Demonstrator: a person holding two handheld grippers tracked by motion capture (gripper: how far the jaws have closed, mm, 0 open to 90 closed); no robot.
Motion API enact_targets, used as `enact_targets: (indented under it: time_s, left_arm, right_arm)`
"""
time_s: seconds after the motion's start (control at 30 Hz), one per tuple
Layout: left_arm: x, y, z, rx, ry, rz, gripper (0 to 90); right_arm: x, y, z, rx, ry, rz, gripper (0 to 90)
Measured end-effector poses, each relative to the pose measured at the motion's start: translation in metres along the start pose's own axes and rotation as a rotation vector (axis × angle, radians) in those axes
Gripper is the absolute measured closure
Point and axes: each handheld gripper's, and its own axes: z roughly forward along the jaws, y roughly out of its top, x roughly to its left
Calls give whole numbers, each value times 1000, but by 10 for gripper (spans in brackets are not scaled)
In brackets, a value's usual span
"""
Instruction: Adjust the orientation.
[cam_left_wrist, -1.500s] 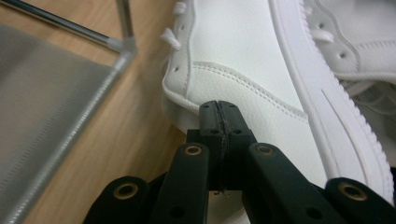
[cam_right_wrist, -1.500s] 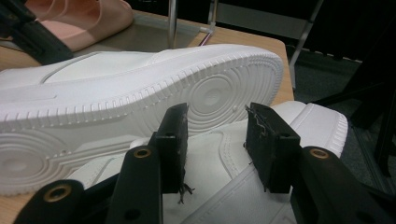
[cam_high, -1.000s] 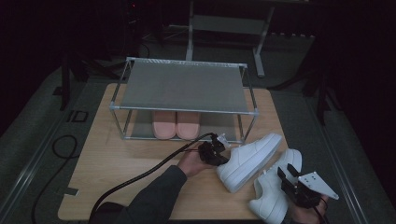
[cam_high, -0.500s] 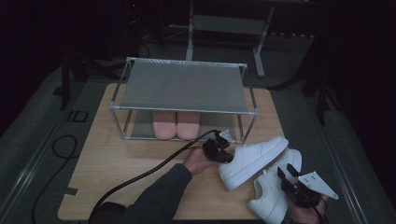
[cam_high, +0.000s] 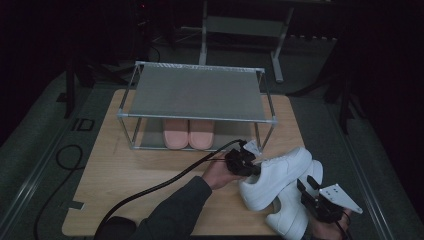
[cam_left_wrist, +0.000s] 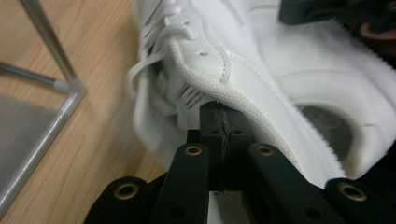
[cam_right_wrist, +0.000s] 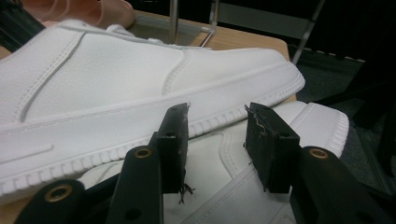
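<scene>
left gripper pinched upper sneaker's collar | right gripper spread beside lower sneaker | rack near, table roomy left

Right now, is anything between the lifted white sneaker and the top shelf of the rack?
Nothing visible is. The left gripper holds the white sneaker by its collar, and the rack's top shelf lies bare.

White sneakers, pale pink slippers, grey shelf rack, light wooden table.
</scene>
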Motion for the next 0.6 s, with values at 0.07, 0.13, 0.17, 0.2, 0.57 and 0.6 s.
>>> enact_targets:
  time_s: [0.07,0.13,0.17,0.2,0.57,0.6]
  left_arm:
    - [-4,3,-4,-14,-4,11,896]
    - [-8,4,-7,-19,-8,24,897]
    - [-8,4,-7,-19,-8,24,897]
    - [-11,5,-9,-15,-3,32,897]
    - [-2,3,-4,-10,-11,-2,895]
    - [1,0,1,8,-12,-14,894]
  right_arm:
    - [2,0,1,4,1,-8,585]
    - [3,0,1,6,3,-11,585]
    - [3,0,1,6,3,-11,585]
    - [2,0,1,5,4,-6,592]
    - [2,0,0,6,5,-7,592]
    - [1,0,0,6,7,-7,592]
